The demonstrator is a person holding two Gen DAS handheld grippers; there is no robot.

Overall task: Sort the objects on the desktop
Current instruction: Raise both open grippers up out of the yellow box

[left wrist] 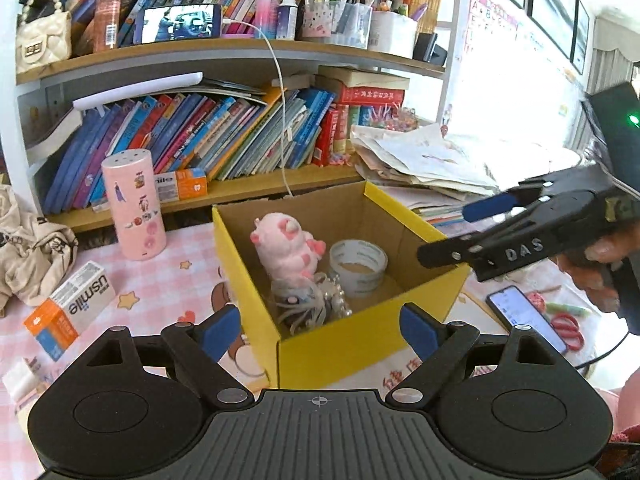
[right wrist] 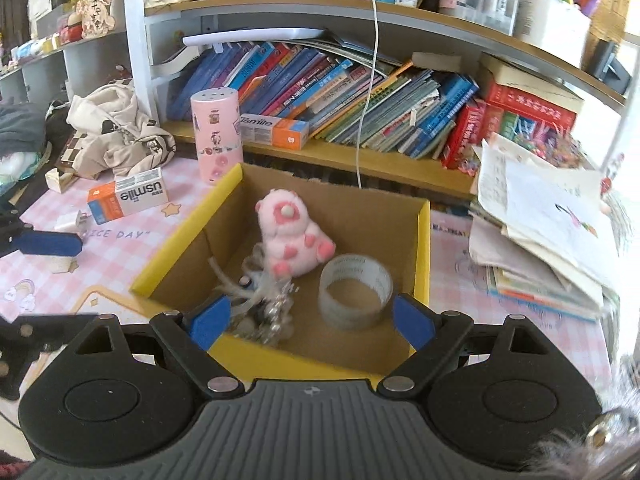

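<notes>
We cannot make out the tangled trinket [right wrist: 262, 300] in the box [right wrist: 423, 248]; the right claw's left pad [right wrist: 210, 326] covers part of it, and it reads as a blur of silver and white strands. In the left view the box's near wall hides the tape roll's [left wrist: 359, 266] base. The scissors [left wrist: 568, 330] are half lost behind the right claw [left wrist: 464, 228]. The paper stack [right wrist: 552, 216] smears at the right edge.

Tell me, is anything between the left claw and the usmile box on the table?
Nothing visible. The usmile box lies on the table, left of the open left claw, apart from the yellow box.
</notes>
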